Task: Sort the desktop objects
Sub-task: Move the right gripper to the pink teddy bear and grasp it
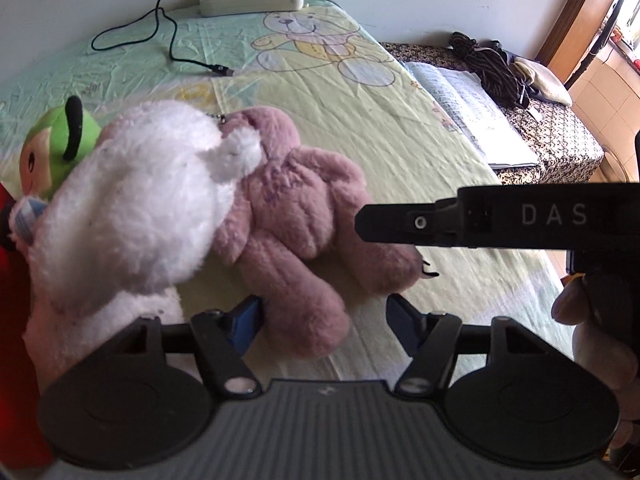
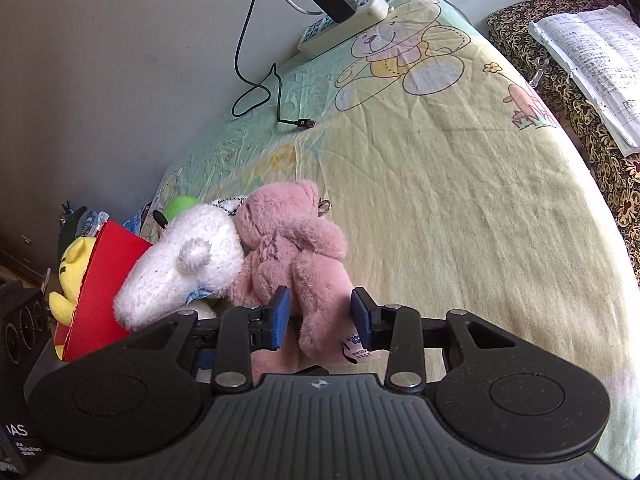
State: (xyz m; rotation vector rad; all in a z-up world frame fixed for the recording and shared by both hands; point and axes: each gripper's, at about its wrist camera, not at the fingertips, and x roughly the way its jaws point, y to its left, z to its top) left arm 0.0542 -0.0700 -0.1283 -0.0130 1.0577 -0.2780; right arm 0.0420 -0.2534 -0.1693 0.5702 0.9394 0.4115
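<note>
A: Looking at the right gripper first. Jaws apart w/ the pink bear leg between the blue pads. Pads just beside the leg, maybe brushing it, not squeezing yet afaict.

B: And the left gripper?

A: Also wide open, holding nothing. Pink bear's lower leg sits at its 11 o'clock, near the left pad, not between both.

B: Where's the bear overall?

A: Lying on the sheet, head toward 12 in the right wrist view. White plush leans on it from 9 o'clock, touching. Green toy behind the white one. Red box at 8 to 9, w/ a yellow toy behind it.

B: So the step in hand?

A: My guess: right gripper picks the pink bear, prob. for the red box. Sorting looks early, several toys loose on the sheet.

B: Tips?

A: Push fwd a bit so pads close on the thick part of the leg, not the tag at 5 o'clock. Plush squashes, so close fully before lifting. Lift straight up, slow; the white plush rests on the bear & may drag or tip. Keep the left gripper clear, or use it to steady the white one.

B: Cable an issue?

A: No, it's up at 11 to 12, well apart.
</note>
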